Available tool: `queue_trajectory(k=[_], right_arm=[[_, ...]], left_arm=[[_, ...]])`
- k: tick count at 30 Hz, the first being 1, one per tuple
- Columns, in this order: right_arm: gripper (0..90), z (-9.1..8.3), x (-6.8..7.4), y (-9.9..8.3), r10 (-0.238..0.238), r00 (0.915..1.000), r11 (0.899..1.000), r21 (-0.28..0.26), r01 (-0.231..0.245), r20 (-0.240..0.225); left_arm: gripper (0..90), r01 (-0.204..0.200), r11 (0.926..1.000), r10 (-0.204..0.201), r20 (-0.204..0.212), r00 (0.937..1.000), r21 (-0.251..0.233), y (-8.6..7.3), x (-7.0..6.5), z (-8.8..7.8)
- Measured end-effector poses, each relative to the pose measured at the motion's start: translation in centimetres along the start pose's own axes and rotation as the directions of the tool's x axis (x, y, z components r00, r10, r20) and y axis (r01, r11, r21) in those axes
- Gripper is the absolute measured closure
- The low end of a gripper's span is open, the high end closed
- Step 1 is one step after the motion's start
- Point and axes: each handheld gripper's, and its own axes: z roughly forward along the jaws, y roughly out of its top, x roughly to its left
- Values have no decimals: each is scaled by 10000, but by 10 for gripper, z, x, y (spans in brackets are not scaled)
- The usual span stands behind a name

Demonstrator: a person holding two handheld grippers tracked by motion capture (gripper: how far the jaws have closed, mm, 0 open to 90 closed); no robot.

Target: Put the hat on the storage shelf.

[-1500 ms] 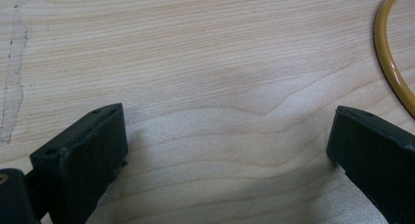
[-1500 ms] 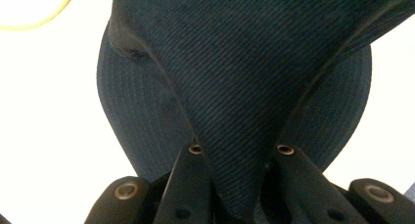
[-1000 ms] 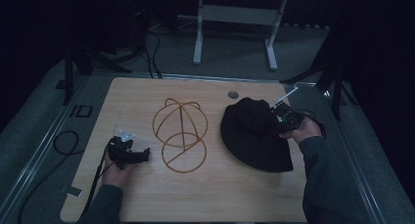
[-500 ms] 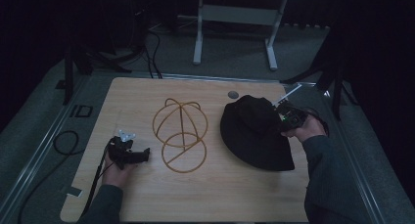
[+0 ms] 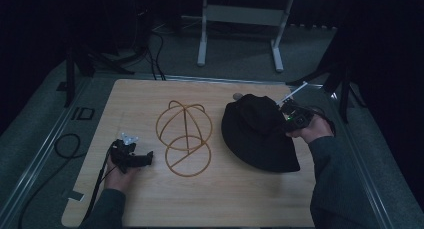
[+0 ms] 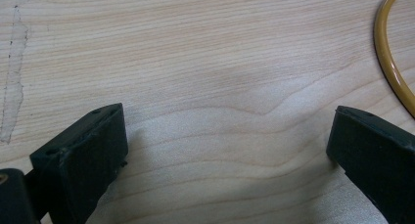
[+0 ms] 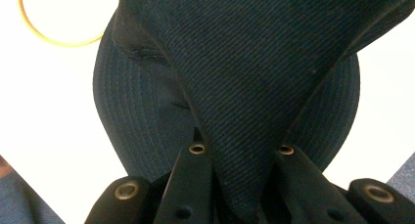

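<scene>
Hat point(image 5: 257, 134): black, right of centre in the high view, crown pinched in my right gripper point(image 7: 240, 160), jaws clamped on a fold of cloth, likely to lift it.
Wire stand point(image 5: 184, 136): centre, bare, probably the hat's destination.
Left gripper point(image 5: 131, 156): lower left, jaws wide, holding nothing, resting idle on the table point(image 6: 205, 77).

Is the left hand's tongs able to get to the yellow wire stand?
Probably yes. The left tongs rest open on the table beside the yellow wire stand, with bare wood between them.
</scene>
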Motion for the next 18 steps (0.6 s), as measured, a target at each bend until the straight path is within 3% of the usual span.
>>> queue_trajectory(k=[18], right_arm=[[863,-17,9,4,-298,9995,9987,-420,301,93]], left_arm=[[18,5,10000,-5,0,10000,0,0,0,0]])
